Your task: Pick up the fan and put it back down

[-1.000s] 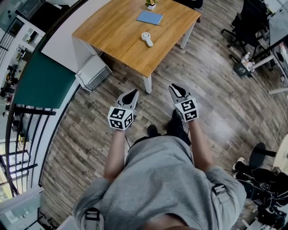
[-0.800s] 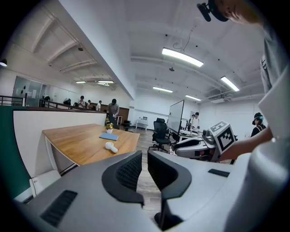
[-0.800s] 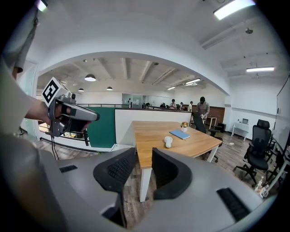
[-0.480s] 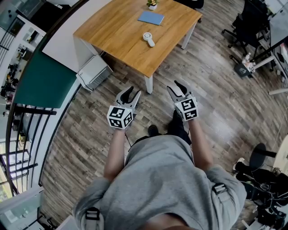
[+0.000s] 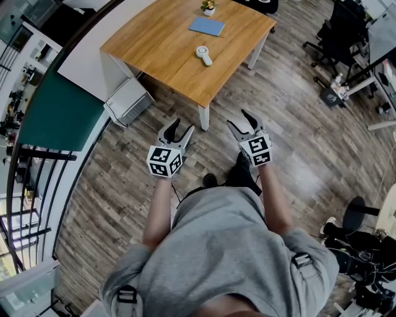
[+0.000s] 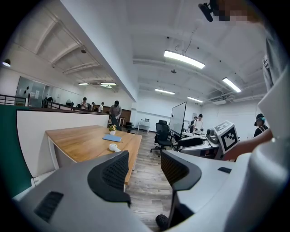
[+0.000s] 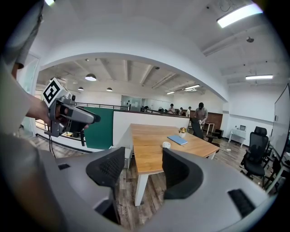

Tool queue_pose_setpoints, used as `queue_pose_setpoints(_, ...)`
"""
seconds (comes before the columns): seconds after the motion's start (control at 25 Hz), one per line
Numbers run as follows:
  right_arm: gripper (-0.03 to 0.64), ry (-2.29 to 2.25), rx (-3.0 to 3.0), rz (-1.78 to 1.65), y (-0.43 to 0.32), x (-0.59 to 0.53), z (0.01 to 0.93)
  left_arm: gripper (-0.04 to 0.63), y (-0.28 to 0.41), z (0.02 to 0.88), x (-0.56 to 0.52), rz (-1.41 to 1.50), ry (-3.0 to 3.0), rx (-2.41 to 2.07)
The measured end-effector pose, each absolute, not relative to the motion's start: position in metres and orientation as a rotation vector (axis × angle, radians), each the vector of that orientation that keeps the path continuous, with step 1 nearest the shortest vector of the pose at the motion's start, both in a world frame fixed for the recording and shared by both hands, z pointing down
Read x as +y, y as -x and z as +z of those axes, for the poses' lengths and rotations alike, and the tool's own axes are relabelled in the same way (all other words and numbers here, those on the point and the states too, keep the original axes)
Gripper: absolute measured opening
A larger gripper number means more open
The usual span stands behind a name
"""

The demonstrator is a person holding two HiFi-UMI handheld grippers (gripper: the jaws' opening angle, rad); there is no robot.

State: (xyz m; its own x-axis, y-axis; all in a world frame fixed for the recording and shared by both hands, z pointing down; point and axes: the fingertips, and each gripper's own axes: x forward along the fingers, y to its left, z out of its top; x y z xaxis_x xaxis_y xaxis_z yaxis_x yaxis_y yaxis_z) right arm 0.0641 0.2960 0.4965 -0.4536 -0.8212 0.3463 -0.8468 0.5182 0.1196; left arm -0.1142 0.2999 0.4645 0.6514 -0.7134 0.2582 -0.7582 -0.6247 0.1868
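Observation:
A small white hand-held fan lies on the wooden table, well ahead of me. It also shows in the left gripper view as the fan and in the right gripper view as the fan. My left gripper and right gripper hang side by side over the floor, short of the table's near corner. Both sets of jaws have just been opening and stand open with nothing between them, as the left gripper and the right gripper show in their own views.
A blue notebook and a small potted plant sit on the table beyond the fan. A white unit stands by the table's left leg. Black office chairs are at the right, a railing at the left.
Both grippers' jaws went from shut to wide open. The hands have stayed almost where they were.

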Motion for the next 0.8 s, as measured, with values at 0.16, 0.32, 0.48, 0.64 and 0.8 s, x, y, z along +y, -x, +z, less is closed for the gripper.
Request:
queue_pose_setpoints(0.16, 0.270, -1.382, -2.398, 0.120, -0.067, 0.298, 0.501, 0.239, 0.112, 0.467, 0.299, 0.234, -2.594, -1.180)
queue_pose_setpoints(0.32, 0.270, -1.381, -2.409, 0.127, -0.069, 0.292, 0.504, 0.242, 0.113, 0.469, 0.295, 0.241, -2.585, -1.191)
queue_pose_setpoints(0.48, 0.270, -1.379, -2.428, 0.134, -0.068, 0.279, 0.503, 0.242, 0.115, 0.469, 0.288, 0.257, -2.576, -1.211)
queue_pose_setpoints(0.64, 0.270, -1.361, -2.457, 0.155, -0.060, 0.264, 0.505, 0.244, 0.122, 0.471, 0.278, 0.278, -2.562, -1.229)
queue_pose_setpoints(0.8, 0.270, -1.336, -2.470, 0.158, -0.054, 0.247, 0.504, 0.244, 0.126, 0.468, 0.262, 0.284, -2.556, -1.245)
